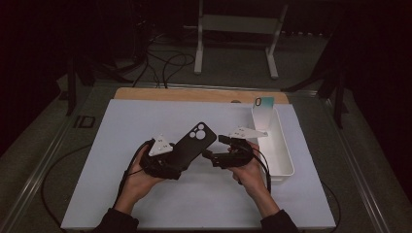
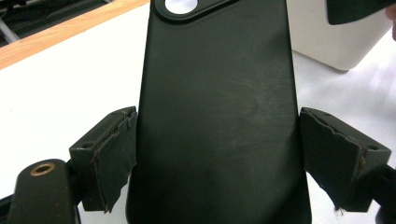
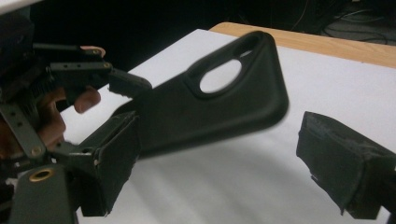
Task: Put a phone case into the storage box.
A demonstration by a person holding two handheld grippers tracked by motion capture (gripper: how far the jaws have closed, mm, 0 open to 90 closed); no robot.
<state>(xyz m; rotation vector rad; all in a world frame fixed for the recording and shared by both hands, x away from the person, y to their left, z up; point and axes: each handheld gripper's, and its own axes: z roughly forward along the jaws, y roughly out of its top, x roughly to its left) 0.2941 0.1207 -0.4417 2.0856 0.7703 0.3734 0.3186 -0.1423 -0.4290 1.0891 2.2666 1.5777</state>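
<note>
A black phone case [image 1: 192, 143] with a camera cut-out is held above the white mat [image 1: 121, 145], tilted up and to the right. My left gripper [image 1: 167, 162] is shut on its lower end; in the left gripper view the case [image 2: 217, 93] sits between the two pads [image 2: 109, 149], which press its long edges. My right gripper [image 1: 215, 147] is just to the right of the case and open. In the right gripper view the case [image 3: 210, 107] hangs in front of the wide-apart jaws of the right gripper [image 3: 224, 163], with the left gripper [image 3: 70, 79] and a hand behind it.
A white rectangular bin [image 1: 284, 155] stands at the mat's right edge, with a pale card [image 1: 265, 109] leaning at its far end. A wooden strip [image 1: 194, 94] runs along the back of the mat. Cables and a metal stand lie on the floor beyond.
</note>
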